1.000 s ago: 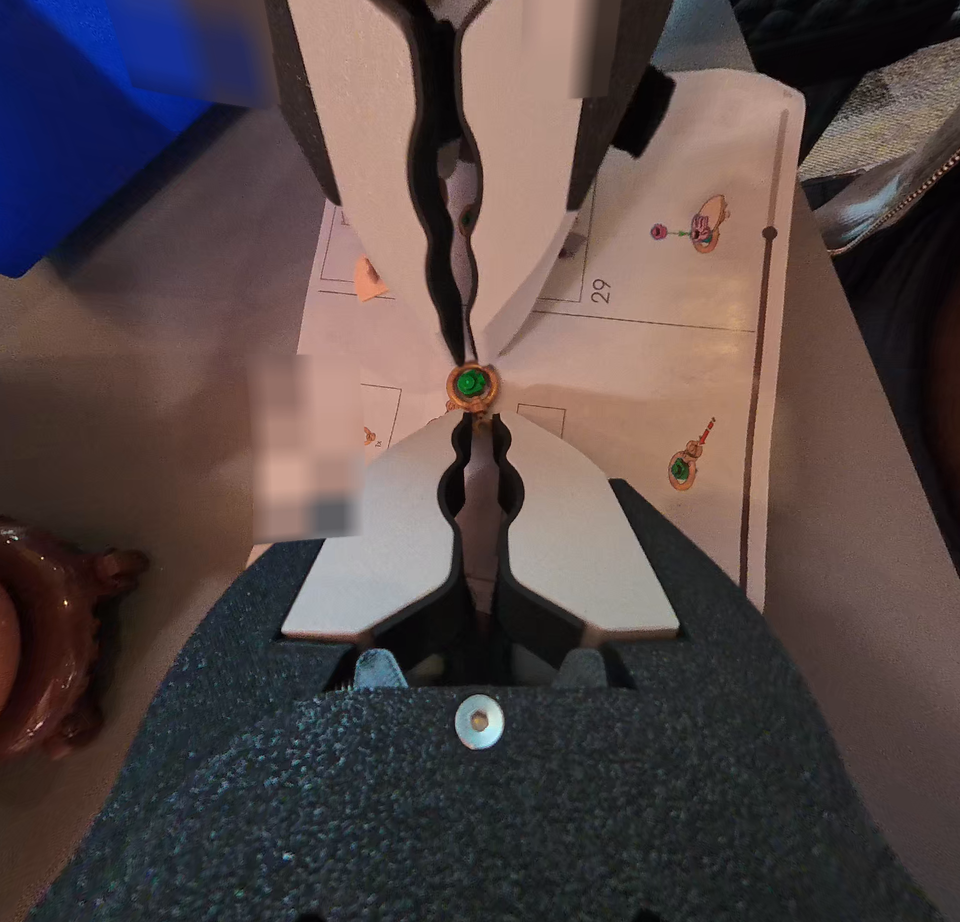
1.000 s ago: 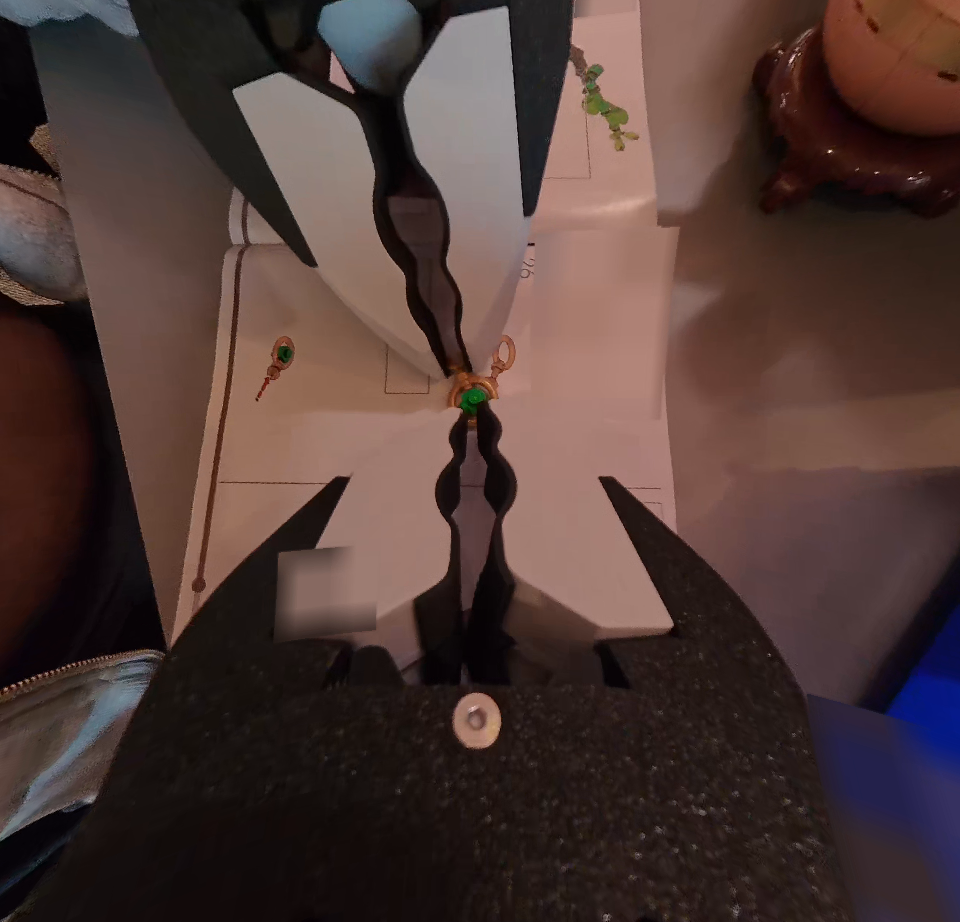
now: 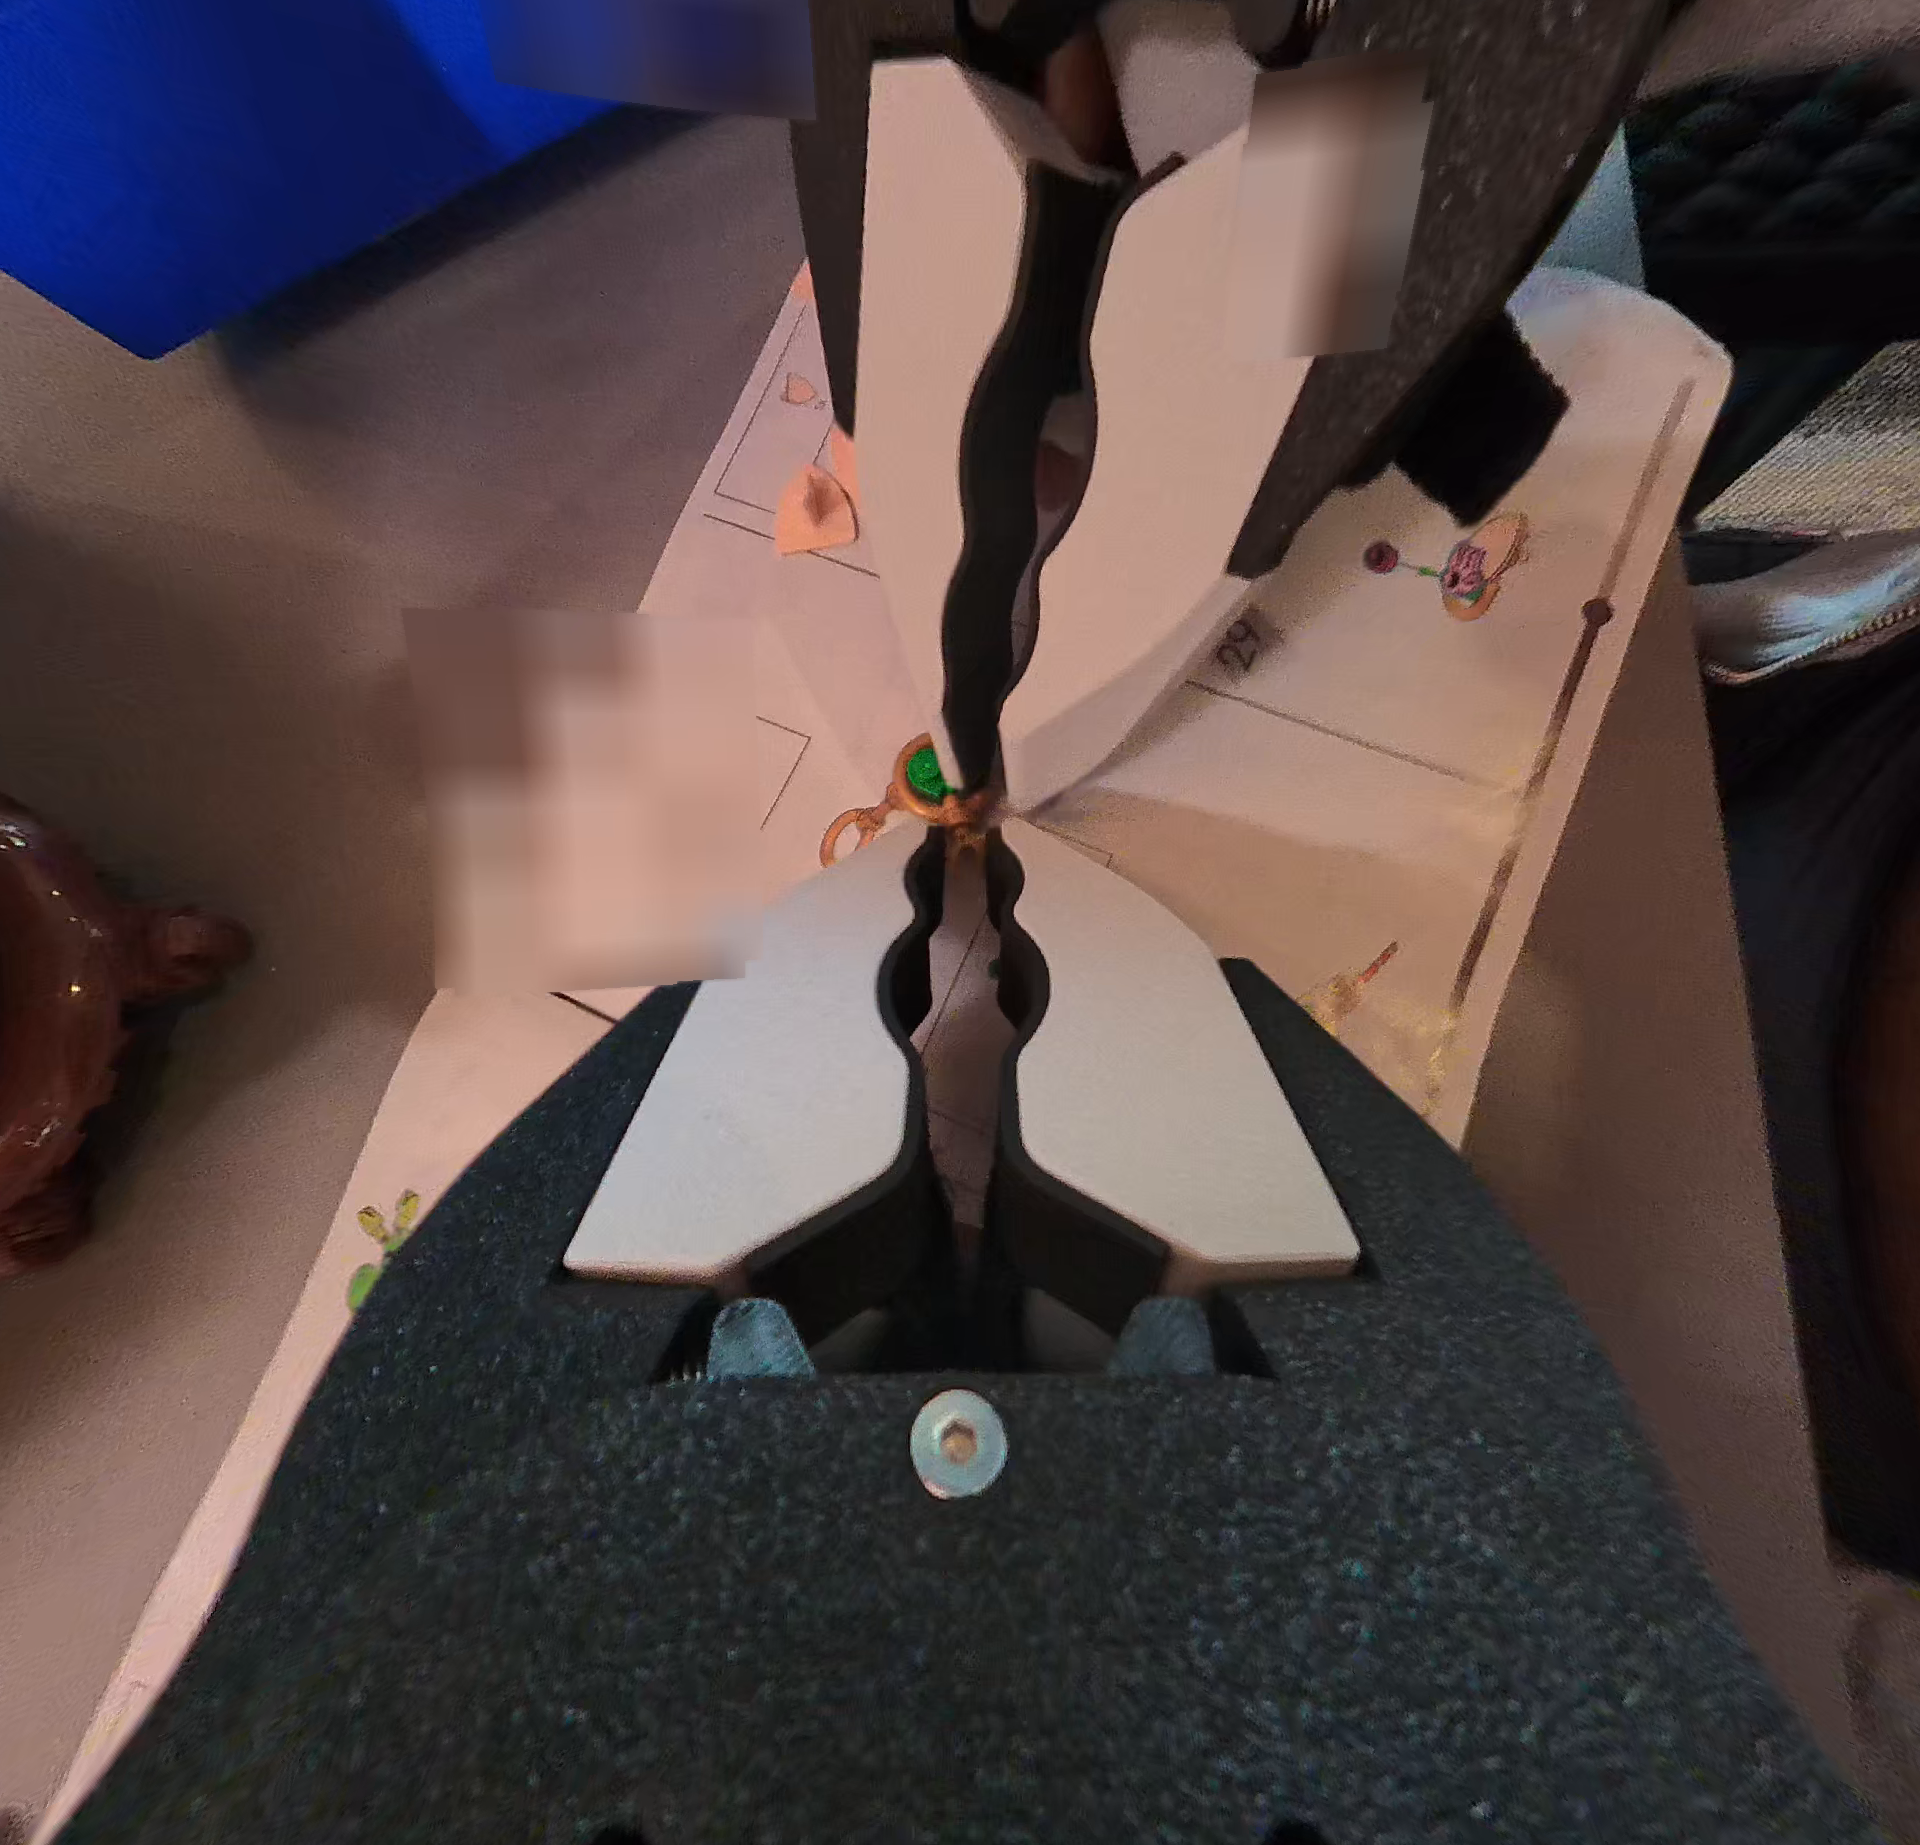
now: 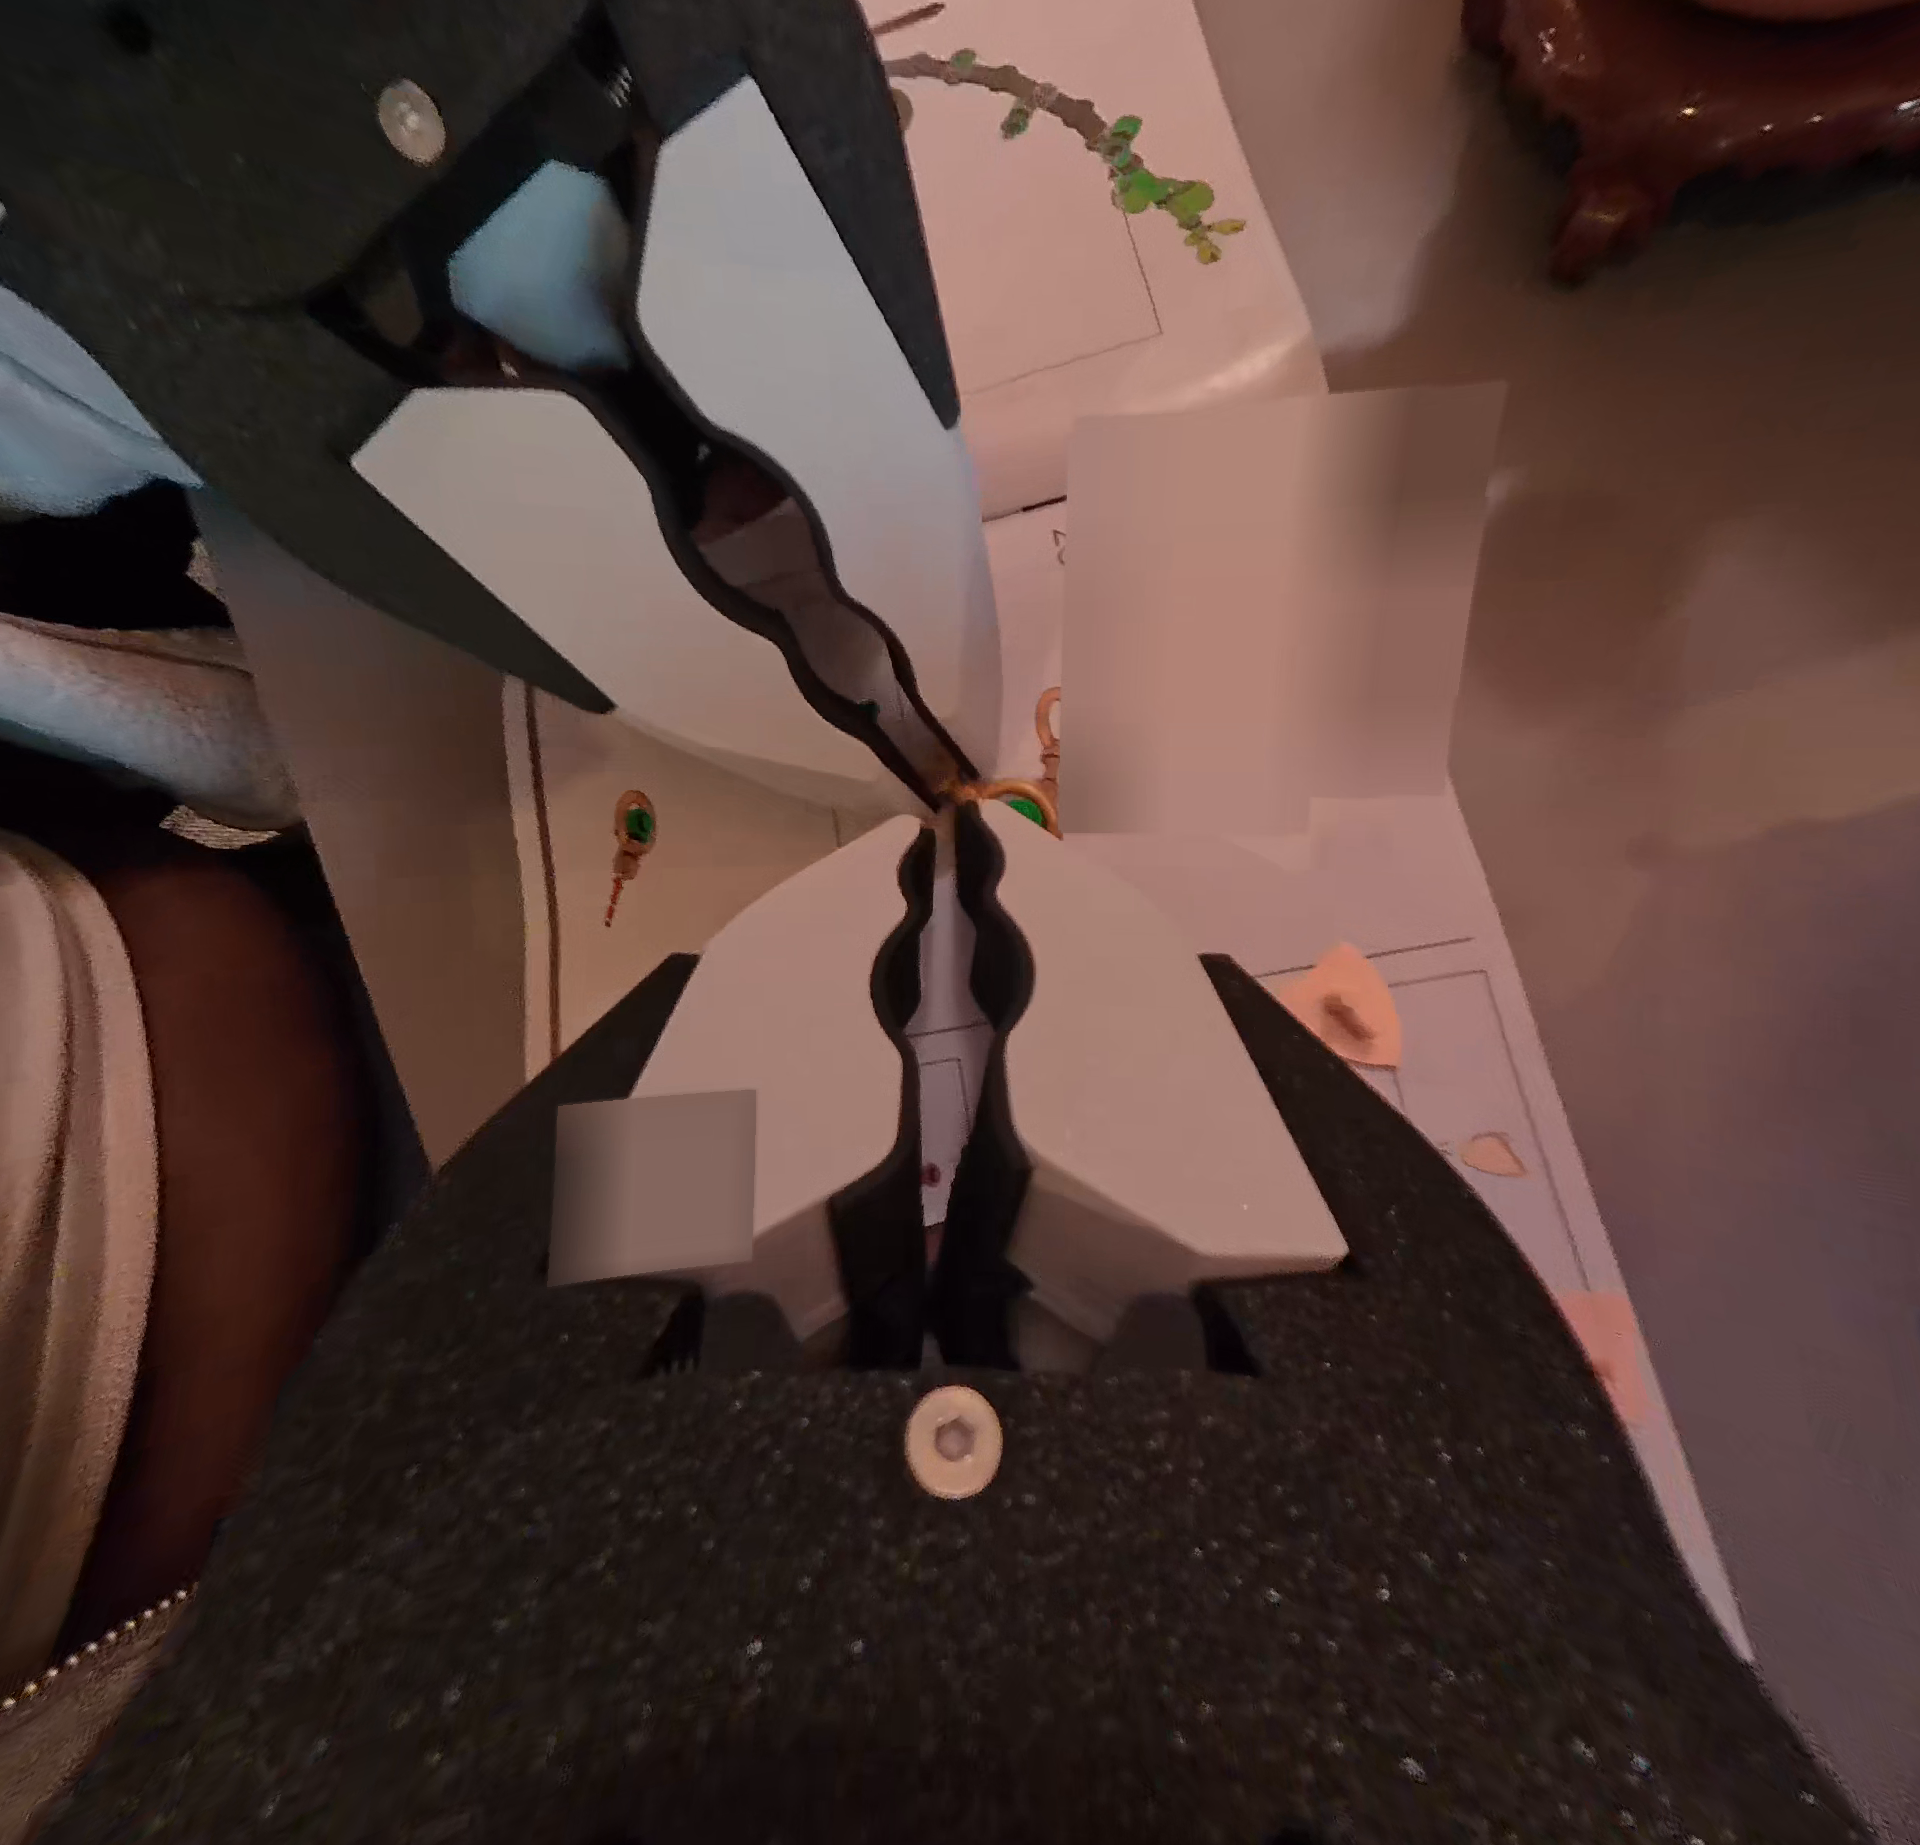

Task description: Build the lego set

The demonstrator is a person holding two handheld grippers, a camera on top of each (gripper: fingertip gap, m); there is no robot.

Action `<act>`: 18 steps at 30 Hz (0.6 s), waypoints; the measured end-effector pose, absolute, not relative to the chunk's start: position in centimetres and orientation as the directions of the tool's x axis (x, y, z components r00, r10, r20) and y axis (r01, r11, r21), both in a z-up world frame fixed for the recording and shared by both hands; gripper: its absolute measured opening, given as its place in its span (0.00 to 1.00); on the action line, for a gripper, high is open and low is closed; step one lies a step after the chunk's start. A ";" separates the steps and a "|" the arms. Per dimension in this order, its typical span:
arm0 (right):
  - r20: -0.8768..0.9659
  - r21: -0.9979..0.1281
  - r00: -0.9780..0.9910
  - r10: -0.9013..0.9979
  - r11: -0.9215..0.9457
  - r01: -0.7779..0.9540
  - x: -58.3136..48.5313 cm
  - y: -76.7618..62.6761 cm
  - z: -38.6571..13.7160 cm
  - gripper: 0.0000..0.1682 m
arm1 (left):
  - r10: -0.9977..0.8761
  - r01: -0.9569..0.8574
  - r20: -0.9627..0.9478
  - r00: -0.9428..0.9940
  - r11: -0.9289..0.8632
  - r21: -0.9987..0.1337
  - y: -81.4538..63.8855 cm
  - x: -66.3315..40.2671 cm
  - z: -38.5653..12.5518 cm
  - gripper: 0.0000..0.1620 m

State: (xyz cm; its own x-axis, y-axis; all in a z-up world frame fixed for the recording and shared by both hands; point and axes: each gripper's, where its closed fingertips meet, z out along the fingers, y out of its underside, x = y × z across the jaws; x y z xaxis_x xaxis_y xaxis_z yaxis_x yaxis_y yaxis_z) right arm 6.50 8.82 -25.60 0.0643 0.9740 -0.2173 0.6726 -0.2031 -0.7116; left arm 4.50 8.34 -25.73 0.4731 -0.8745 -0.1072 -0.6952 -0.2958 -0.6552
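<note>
A small gold ring piece with a green stud point(image 3: 925, 772) is held between both grippers above the open instruction booklet point(image 3: 1299, 808). My left gripper point(image 3: 966, 845) is shut on the piece's gold end from below. My right gripper point(image 3: 977, 782) comes down from the top and is shut on the same piece. In the right wrist view, my right gripper point(image 4: 940, 829) grips the gold part, and the green stud point(image 4: 1023, 811) sticks out to the right. The left gripper point(image 4: 951, 772) reaches in from the upper left. The tips almost touch.
A glossy brown stand point(image 3: 62, 1016) sits left of the booklet and also shows in the right wrist view point(image 4: 1683, 102). A blue box point(image 3: 208, 112) is at the back left. Pink petal shapes point(image 4: 1340, 1006) lie on the booklet point(image 4: 1351, 881). A person's clothing point(image 4: 83, 1120) borders the table.
Both grippers have tilted and turned the piece. The green stud now sits to the left of the tips in the left wrist view. Both stay shut on it.
</note>
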 end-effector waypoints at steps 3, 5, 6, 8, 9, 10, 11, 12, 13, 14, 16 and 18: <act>-0.217 -0.708 0.068 0.974 -0.205 0.675 6.7 8.7 -25.6 0.03 | -0.861 -0.685 -0.105 0.497 -0.315 -0.657 8.0 4.6 -25.9 0.04; -0.219 -0.718 0.059 0.974 -0.202 0.666 6.9 8.7 -25.3 0.02 | -0.856 -0.674 -0.097 0.507 -0.324 -0.664 8.1 4.5 -25.9 0.04; -0.209 -0.725 0.043 0.977 -0.184 0.664 7.0 8.7 -25.1 0.03 | -0.854 -0.671 -0.095 0.512 -0.328 -0.665 8.1 4.4 -25.9 0.04; -0.134 -0.747 -0.013 0.991 -0.093 0.658 7.2 9.1 -24.7 0.02 | -0.848 -0.668 -0.098 0.521 -0.334 -0.665 8.2 4.2 -25.9 0.04; -0.068 -0.756 -0.044 0.997 -0.023 0.654 7.3 9.5 -24.4 0.02 | -0.843 -0.665 -0.096 0.530 -0.342 -0.664 8.2 4.2 -25.9 0.04; 0.008 -0.757 -0.083 0.997 0.061 0.650 7.3 9.9 -24.2 0.02 | -0.835 -0.657 -0.089 0.543 -0.356 -0.665 8.1 4.1 -25.9 0.04; 0.077 -0.747 -0.125 0.989 0.140 0.650 7.3 10.3 -24.2 0.02 | -0.827 -0.646 -0.077 0.557 -0.373 -0.666 7.9 4.2 -25.9 0.04; 0.118 -0.728 -0.154 0.981 0.192 0.658 7.2 10.7 -24.5 0.02 | -0.819 -0.635 -0.065 0.571 -0.390 -0.667 7.7 4.4 -26.0 0.04; 0.120 -0.708 -0.174 0.977 0.208 0.675 7.2 10.9 -24.8 0.02 | -0.809 -0.625 -0.058 0.584 -0.403 -0.668 7.7 4.4 -25.9 0.04; 0.100 -0.697 -0.185 0.978 0.201 0.689 7.0 10.9 -25.2 0.02 | -0.802 -0.617 -0.055 0.595 -0.412 -0.670 7.7 4.4 -25.9 0.04; 0.078 -0.697 -0.198 0.977 0.196 0.690 6.5 10.8 -25.5 0.02 | -0.793 -0.602 -0.044 0.608 -0.425 -0.676 7.6 4.5 -25.9 0.04; 0.112 -0.706 -0.217 0.970 0.231 0.670 5.9 11.0 -25.5 0.02 | -0.787 -0.591 -0.036 0.616 -0.431 -0.682 7.6 4.6 -26.0 0.04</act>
